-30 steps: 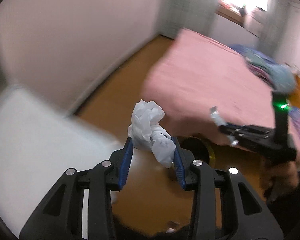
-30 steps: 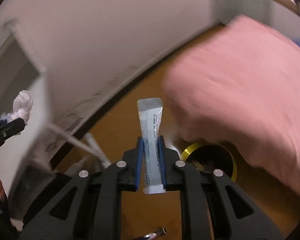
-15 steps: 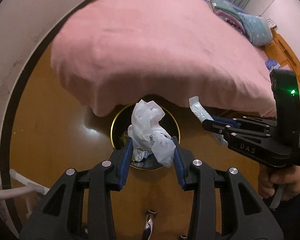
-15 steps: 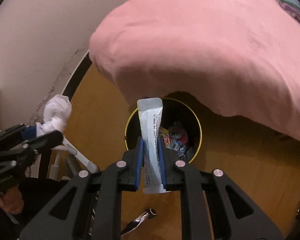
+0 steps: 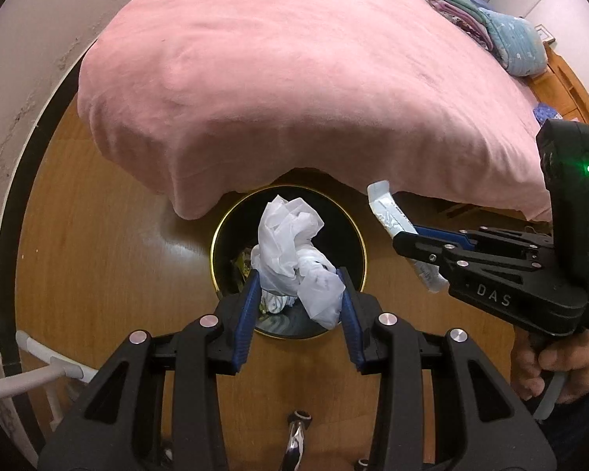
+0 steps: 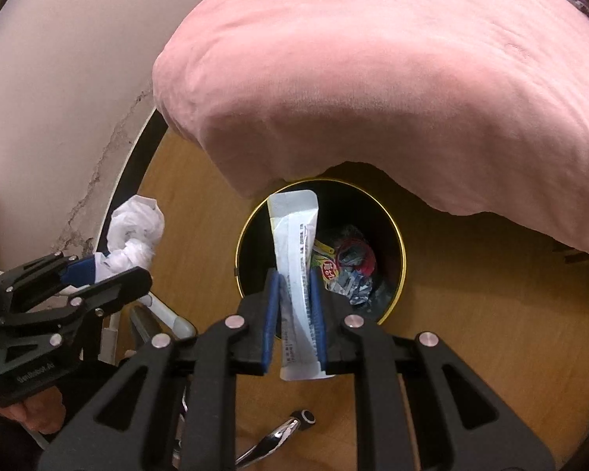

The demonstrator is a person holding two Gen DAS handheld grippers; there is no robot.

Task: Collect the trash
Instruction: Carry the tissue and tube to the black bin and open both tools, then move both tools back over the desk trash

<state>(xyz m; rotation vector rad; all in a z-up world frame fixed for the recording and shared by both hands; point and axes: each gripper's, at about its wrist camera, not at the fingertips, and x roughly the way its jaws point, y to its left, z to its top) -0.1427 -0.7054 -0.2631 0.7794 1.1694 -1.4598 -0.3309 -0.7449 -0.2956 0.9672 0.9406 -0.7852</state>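
crumpled white plastic bag (image 5: 294, 251) clamped between blue pads (image 5: 247, 322) of left gripper (image 5: 300, 314), seen directly over mouth of black bin (image 5: 345, 227) w/ gold rim, in line w/ the bin centre in left wrist view. probably falls straight in if released, though height above rim cannot be told.

long white sachet (image 6: 296, 274) pinched narrow in right gripper (image 6: 294, 322), long axis running along the fingers, top end pointing toward far rim of bin (image 6: 396, 235), lower end sticking out behind the pads. in right wrist view lies over left half of the opening, near the left rim, so a bit off centre. from left wrist view right gripper (image 5: 408, 235) sits right of the bin, sachet (image 5: 388, 216) tip beside the rim, not clearly over it.

judgement: left one nearer to a clean drop; right one maybe needs a small shift inward first.

bin already has coloured wrappers (image 6: 345, 267) inside, stands on wood floor (image 5: 98, 274), far rim tucked under hanging edge of pink blanket (image 5: 294, 78). blanket edge close above far rim, could catch the sachet tip. chrome handle (image 6: 278, 431) low in view, unclear what.
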